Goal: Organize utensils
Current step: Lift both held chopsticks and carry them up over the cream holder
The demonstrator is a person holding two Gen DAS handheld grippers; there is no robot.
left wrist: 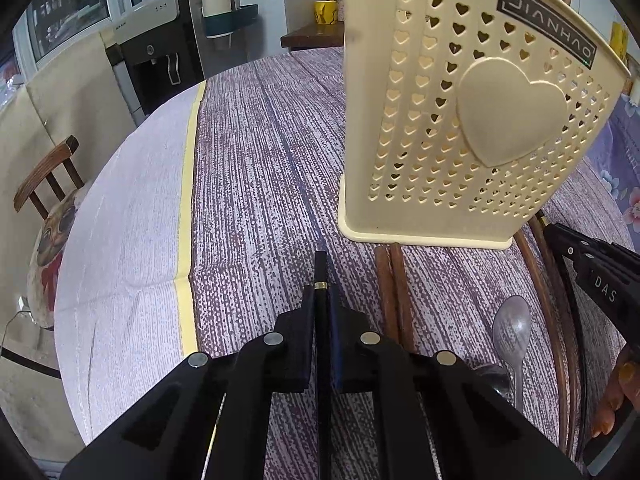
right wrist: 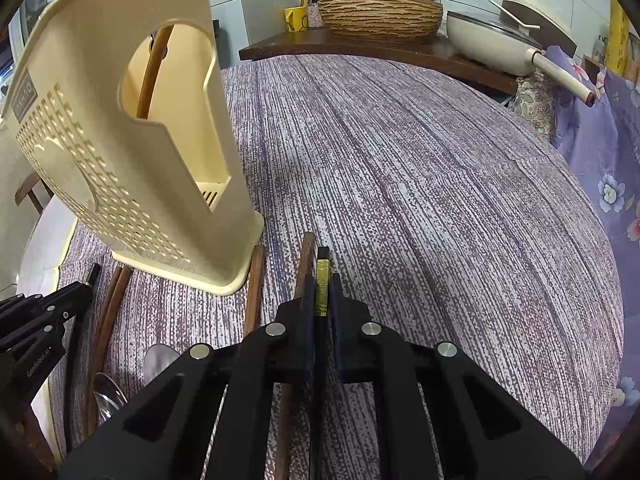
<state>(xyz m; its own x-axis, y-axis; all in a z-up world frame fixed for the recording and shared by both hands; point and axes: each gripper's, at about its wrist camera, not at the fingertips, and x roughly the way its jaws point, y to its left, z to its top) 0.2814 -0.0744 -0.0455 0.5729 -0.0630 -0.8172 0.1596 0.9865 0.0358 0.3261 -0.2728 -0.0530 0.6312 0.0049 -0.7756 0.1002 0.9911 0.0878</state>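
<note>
Black lacquered chopsticks, one clamped in each claw. The left gripper (left wrist: 320,304) is closed on a black chopstick (left wrist: 321,270) with a thin gold ring; the right gripper (right wrist: 322,300) is closed on a black chopstick with a broad gold band (right wrist: 322,280). Both are judged light, rigid and smooth, so liable to swivel between the pads; a hold nearer mid-length should steady them. The cream perforated utensil holder (left wrist: 460,120) stands upright near the middle of the table, already containing a wooden handle (right wrist: 154,68). Brown wooden chopsticks (left wrist: 396,292) and a metal spoon (left wrist: 512,332) lie loose before its base, towards the table's near edge. The table carries a purple-and-white woven cloth (right wrist: 420,200), probably offering some grip. A wooden chair (left wrist: 48,176) stands at the left edge; beyond the far edge, a shelf holds a wicker basket (right wrist: 380,14).
</note>
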